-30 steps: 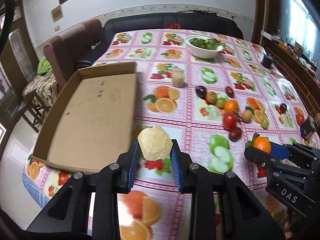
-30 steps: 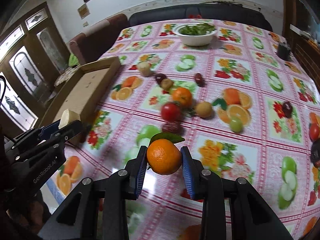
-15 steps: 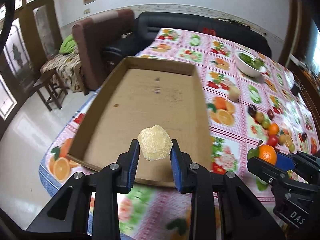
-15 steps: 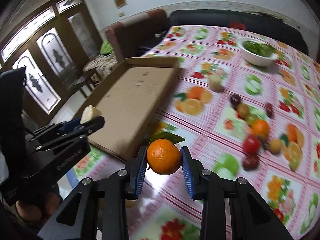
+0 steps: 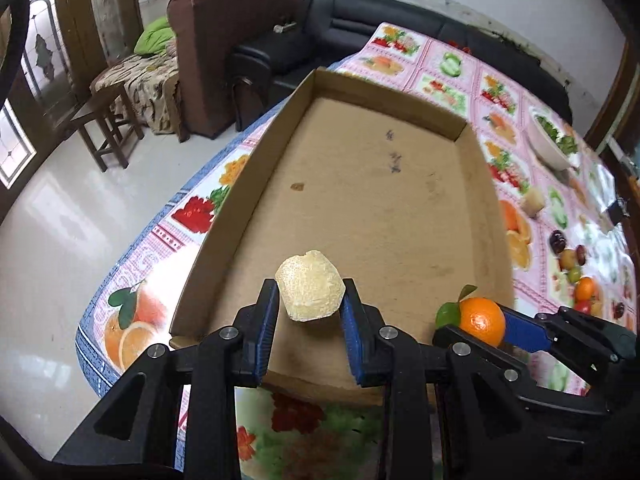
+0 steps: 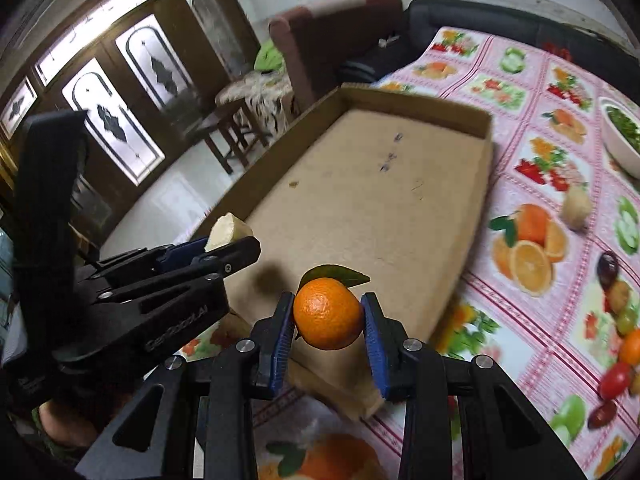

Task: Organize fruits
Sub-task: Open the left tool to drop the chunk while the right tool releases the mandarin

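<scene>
Fruit-printed oilcloth covered the worktop (image 5: 404, 68), with sofas beyond and a shallow cardboard tray (image 5: 248, 208) lying empty near its edge. Above the tray's near end, the left gripper (image 5: 310, 307) was closed on a pale, rough-skinned fruit piece (image 5: 310, 294), pinched across its flat sides. Just beside it, the right gripper (image 6: 327, 320) clamped a leafy orange (image 6: 327, 314) at its widest part. Both looked light; the orange seemed firm but round and likely to roll once released, while the pale piece looked softer and easily bruised. More loose fruit (image 6: 618, 332) sat well apart on the cloth.
</scene>
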